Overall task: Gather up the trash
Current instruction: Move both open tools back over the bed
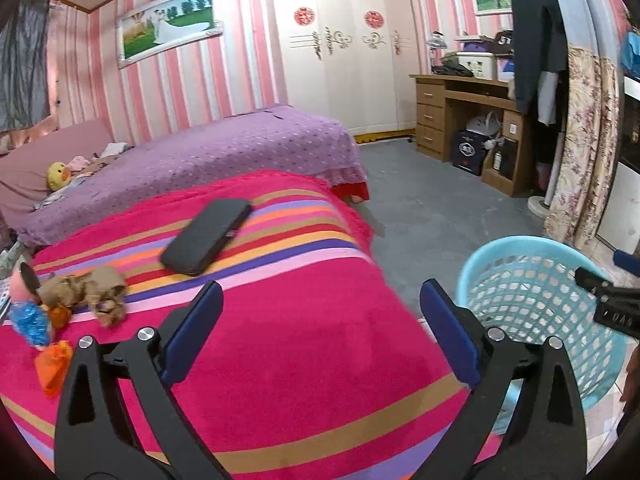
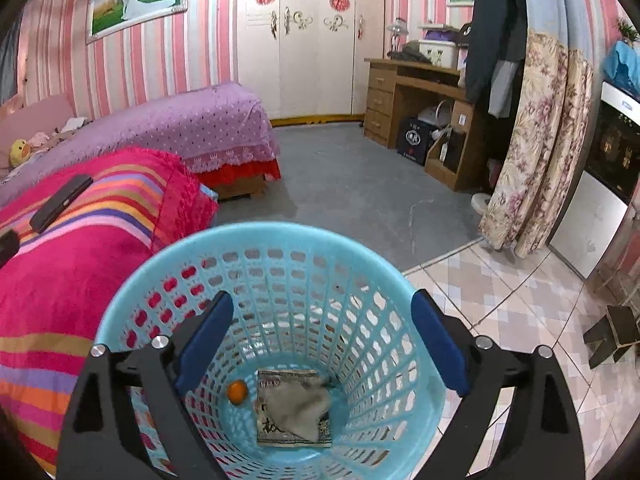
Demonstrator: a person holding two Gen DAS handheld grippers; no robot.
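Right gripper (image 2: 322, 344) spread wide, empty, above blue basket (image 2: 132, 304); paper (image 2: 294, 412) and orange scrap (image 2: 237, 392) on its bottom; left gripper (image 1: 322, 332) spread, empty, over striped blanket (image 1: 280, 360); crumpled wrappers (image 1: 86, 290) further left.

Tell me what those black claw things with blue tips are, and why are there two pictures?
They are two grabbers, like big tongs, and a person holds one in each hand. Each carries a camera looking along its fingers, so you get two pictures. The left gripper is open and empty over a striped blanket, where crumpled brown paper, orange scraps, a little doll and a black case lie. The right gripper is open and empty above a blue basket, which holds a small orange thing and a grey cloth on printed paper.
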